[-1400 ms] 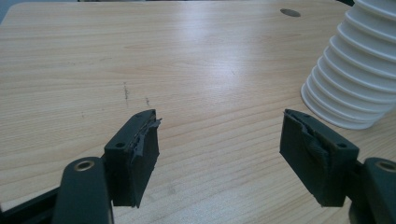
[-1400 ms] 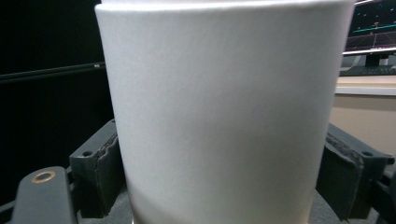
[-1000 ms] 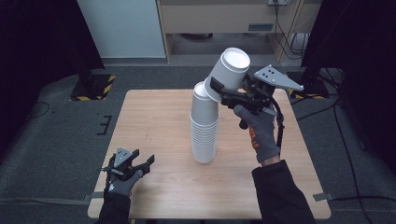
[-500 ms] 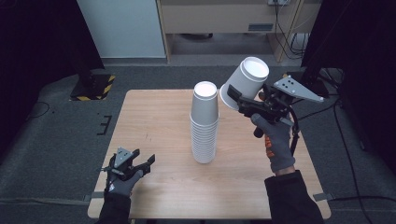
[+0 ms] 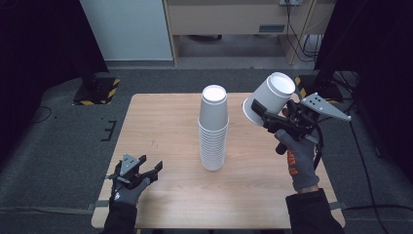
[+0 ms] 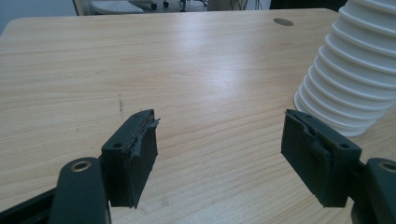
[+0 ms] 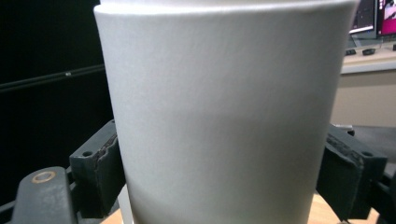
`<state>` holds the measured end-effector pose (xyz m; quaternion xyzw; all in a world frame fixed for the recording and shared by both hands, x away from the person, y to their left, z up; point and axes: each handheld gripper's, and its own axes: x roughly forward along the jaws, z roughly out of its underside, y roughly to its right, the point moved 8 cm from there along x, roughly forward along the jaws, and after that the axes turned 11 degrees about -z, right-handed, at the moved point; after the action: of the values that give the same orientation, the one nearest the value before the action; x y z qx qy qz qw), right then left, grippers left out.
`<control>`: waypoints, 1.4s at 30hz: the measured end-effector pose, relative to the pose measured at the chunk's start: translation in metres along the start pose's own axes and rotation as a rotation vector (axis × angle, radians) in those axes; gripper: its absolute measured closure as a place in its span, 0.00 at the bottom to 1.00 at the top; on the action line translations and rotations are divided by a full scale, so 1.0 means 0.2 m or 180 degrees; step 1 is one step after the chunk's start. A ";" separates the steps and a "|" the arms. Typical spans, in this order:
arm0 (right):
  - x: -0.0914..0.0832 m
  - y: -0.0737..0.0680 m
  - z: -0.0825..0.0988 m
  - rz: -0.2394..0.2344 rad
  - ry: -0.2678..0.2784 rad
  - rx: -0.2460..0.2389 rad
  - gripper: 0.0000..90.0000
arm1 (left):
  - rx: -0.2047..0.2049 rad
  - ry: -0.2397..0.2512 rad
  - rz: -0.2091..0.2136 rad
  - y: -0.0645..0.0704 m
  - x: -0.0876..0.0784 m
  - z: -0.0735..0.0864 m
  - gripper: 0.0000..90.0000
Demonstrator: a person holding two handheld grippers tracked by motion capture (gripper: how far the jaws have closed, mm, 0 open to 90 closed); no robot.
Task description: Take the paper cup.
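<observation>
From above, our right tool pinches a white paper cup, tilted in the air right of the cup stack on the worktop. Our left tool rests near the front edge. Its own view shows its jaws spread, the stack beside them. The right view shows both jaws pressing the cup. We should level the cup before setting it down.

You have no readable text, label, brand or number here — the white paper cup held in your right gripper is plain, and so is the stack of white cups. The only sign-like marks are yellow-and-black hazard stripes on a stand base on the floor — they carry no words.
</observation>
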<state>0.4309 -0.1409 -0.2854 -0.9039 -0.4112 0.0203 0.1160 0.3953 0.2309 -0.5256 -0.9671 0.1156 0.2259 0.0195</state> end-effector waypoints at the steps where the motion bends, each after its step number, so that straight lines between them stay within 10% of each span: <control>1: 0.00 0.00 0.01 0.0007 -0.0011 -0.0004 0.17 | 0.0004 0.0010 0.0001 0.00 0.00 0.00 0.29; 42: -0.24 0.16 0.51 0.0053 -0.0211 0.0617 0.17 | 0.0059 0.0093 0.0194 0.10 -0.01 -0.03 0.33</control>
<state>0.4094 -0.1763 -0.3940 -0.8907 -0.4034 0.0908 0.1890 0.3910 0.2106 -0.5184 -0.9661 0.1475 0.2111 0.0198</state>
